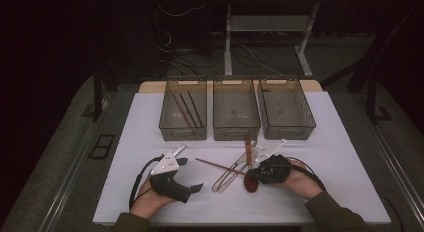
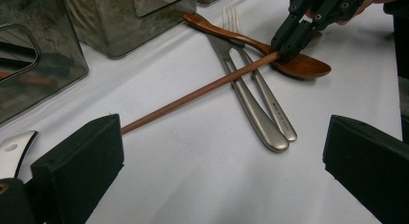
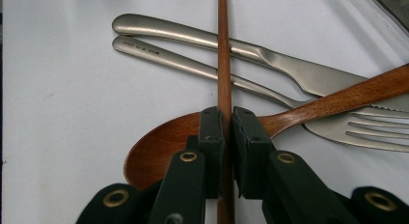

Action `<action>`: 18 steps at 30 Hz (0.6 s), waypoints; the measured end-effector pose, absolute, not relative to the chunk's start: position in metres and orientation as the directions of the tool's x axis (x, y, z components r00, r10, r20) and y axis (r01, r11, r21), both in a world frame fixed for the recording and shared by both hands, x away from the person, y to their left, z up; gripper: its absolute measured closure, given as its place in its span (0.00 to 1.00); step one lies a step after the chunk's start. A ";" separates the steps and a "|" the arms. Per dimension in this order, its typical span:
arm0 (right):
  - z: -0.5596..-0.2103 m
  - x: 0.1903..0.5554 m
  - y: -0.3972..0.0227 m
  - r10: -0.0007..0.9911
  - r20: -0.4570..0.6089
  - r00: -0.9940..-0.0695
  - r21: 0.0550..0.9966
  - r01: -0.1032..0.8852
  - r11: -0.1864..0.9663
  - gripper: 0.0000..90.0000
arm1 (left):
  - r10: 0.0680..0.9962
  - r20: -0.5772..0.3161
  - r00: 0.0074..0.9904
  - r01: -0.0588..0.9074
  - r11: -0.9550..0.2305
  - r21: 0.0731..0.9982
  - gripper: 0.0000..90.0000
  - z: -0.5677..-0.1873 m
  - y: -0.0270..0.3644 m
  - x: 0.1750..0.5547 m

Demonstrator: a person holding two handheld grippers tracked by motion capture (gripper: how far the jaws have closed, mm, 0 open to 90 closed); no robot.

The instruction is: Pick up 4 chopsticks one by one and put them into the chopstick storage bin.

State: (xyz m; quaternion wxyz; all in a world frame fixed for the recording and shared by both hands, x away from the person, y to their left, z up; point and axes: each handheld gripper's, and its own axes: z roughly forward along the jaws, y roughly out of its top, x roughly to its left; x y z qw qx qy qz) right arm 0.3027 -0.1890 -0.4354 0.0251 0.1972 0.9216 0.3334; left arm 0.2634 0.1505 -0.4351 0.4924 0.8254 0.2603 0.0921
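At a white table (image 1: 150, 202), the right gripper (image 3: 224, 125) has its two black jaws clamped on a single wooden chopstick (image 3: 223, 50) — the right gripper view shows the pads pressed to either side of the stick, directly above the bowl of a wooden spoon (image 3: 154, 151). In that view the chopstick runs straight up, crossing a steel knife (image 3: 202, 38) and a steel fork (image 3: 183, 62) that lie side by side on the tabletop; the spoon's handle slants off to the right over the fork's tines.

The left gripper view supplies the side angle: the right gripper (image 2: 284, 45) grips the chopstick (image 2: 193, 93) at its far end, beside the spoon (image 2: 301, 65), while the stick's near end reaches toward the left gripper's (image 2: 222, 151) own jaws, which stand wide apart with nothing between them.

From the high view, the left gripper (image 1: 192, 169) rests in the person's left hand (image 1: 145, 202), well apart from the cutlery pile. That view alone takes in three clear bins (image 1: 236, 114) in a row at the table's far side — the leftmost holding more chopsticks (image 1: 186, 111).
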 end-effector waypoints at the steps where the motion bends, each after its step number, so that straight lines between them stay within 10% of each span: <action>1: -0.435 0.303 -0.189 0.378 0.084 -0.922 0.625 0.344 0.701 0.91 | 0.520 -0.103 0.848 0.338 -0.380 0.861 0.00 -0.435 0.151 0.264; 18: -0.428 0.304 -0.196 0.402 0.104 -0.910 0.656 0.366 0.660 0.92 | 0.520 -0.104 0.848 0.338 -0.380 0.861 0.00 -0.435 0.151 0.263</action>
